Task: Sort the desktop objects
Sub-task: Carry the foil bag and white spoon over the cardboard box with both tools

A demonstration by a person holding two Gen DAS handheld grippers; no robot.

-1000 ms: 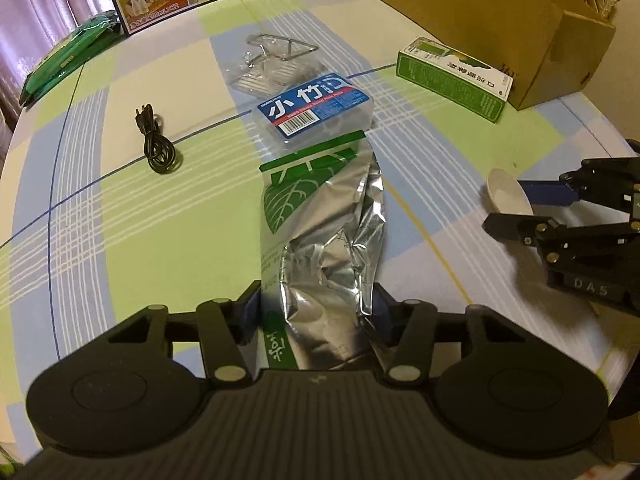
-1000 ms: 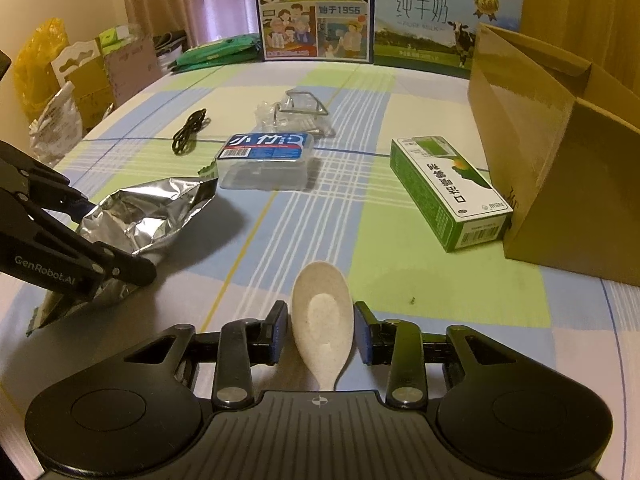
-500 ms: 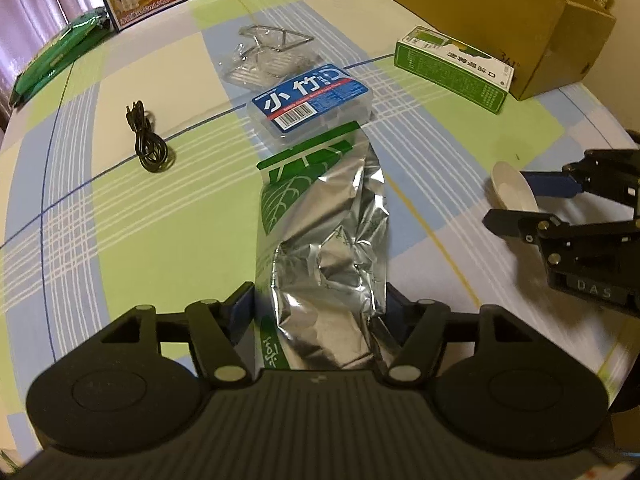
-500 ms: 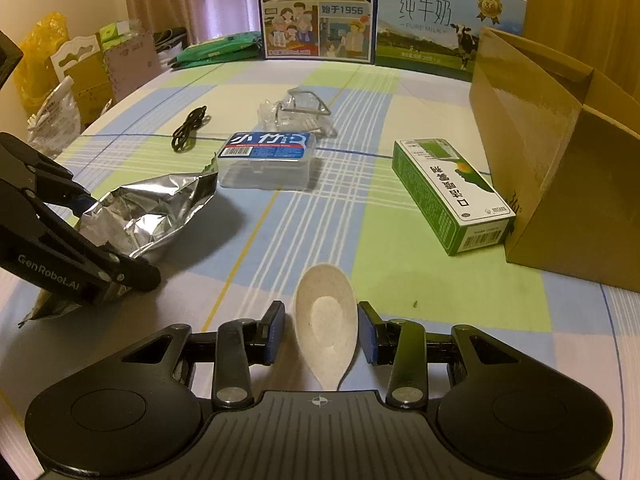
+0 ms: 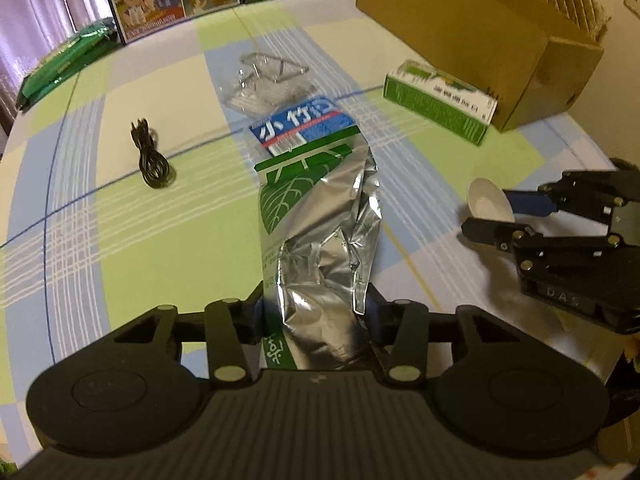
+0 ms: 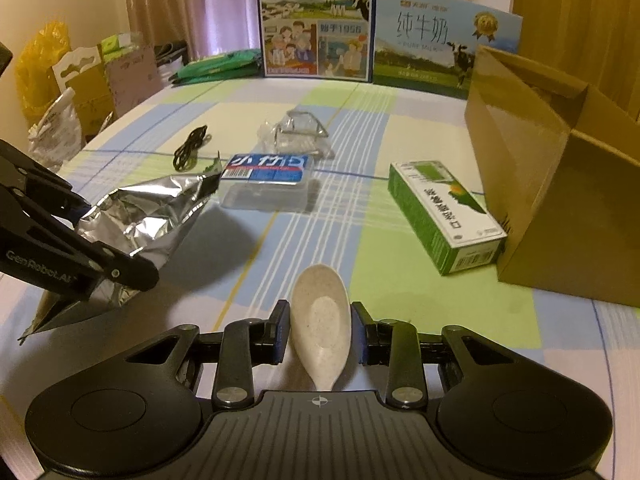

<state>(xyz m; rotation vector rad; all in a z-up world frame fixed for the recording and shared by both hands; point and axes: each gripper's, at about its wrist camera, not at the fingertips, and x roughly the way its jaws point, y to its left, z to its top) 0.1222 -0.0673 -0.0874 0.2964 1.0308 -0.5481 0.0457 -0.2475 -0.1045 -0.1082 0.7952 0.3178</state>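
My left gripper (image 5: 316,312) is shut on a crumpled silver foil bag (image 5: 320,220) with a green leaf label. In the right wrist view the left gripper (image 6: 116,240) holds the foil bag (image 6: 148,212) tilted above the tablecloth, with a shadow under it. My right gripper (image 6: 320,332) is shut on a beige speckled spoon (image 6: 320,308), bowl pointing forward. In the left wrist view the right gripper (image 5: 500,216) and spoon (image 5: 488,200) sit to the right of the bag, apart from it.
On the checked tablecloth lie a clear box with a blue label (image 6: 266,176), a green carton (image 6: 444,208), a black cable (image 6: 190,148) and a clear packet with a metal clip (image 6: 298,136). A cardboard box (image 6: 560,200) stands at the right. Milk cartons (image 6: 316,20) stand at the back.
My left gripper has lifted the foil bag and carried it forward, so its top now overlaps the blue-label box in view. The right gripper with the spoon rose a little.
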